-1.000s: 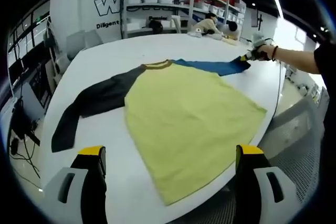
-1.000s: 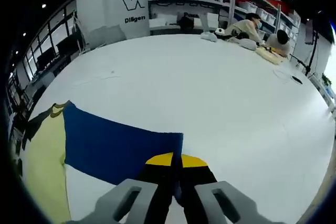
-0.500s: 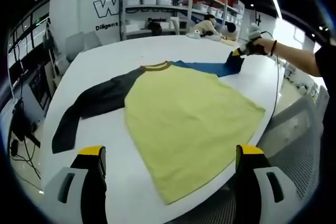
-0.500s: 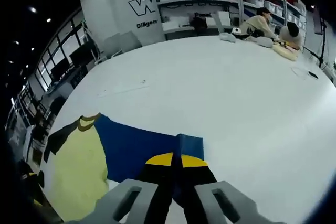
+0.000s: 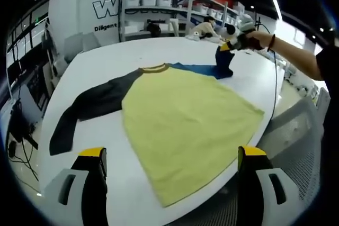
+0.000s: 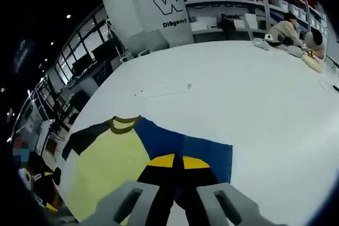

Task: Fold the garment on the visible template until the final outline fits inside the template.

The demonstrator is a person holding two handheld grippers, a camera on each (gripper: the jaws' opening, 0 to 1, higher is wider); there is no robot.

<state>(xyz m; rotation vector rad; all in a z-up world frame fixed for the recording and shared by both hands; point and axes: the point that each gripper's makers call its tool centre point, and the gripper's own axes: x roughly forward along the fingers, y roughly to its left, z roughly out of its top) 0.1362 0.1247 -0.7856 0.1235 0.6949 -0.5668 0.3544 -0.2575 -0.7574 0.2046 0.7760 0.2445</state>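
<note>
In the left gripper view, my left gripper (image 5: 169, 170) hung wide apart and empty over the near edge of the bench (image 5: 106, 62), well back from the shirt (image 5: 185, 115). I judged it was parked there so the whole garment stayed in sight. The shirt lay flat with its yellow body toward me, the dark sleeve (image 5: 87, 107) stretched out to the left and the collar (image 5: 153, 68) at the far side. Beyond that, the right gripper (image 5: 226, 46) held the blue sleeve (image 5: 209, 70) by its cuff, raised off the bench — the lifted end hung down in a fold, which is how a sleeve has to be carried to bring it across the body.

In the right gripper view, my right gripper (image 6: 177, 165) was closed tight on the blue sleeve's cuff, the cloth draping from the jaws toward the collar. I could make out no template outline on the white bench — too faint to tell. Shelving (image 6: 228, 3) and seated people (image 6: 288, 25) stood well apart behind.
</note>
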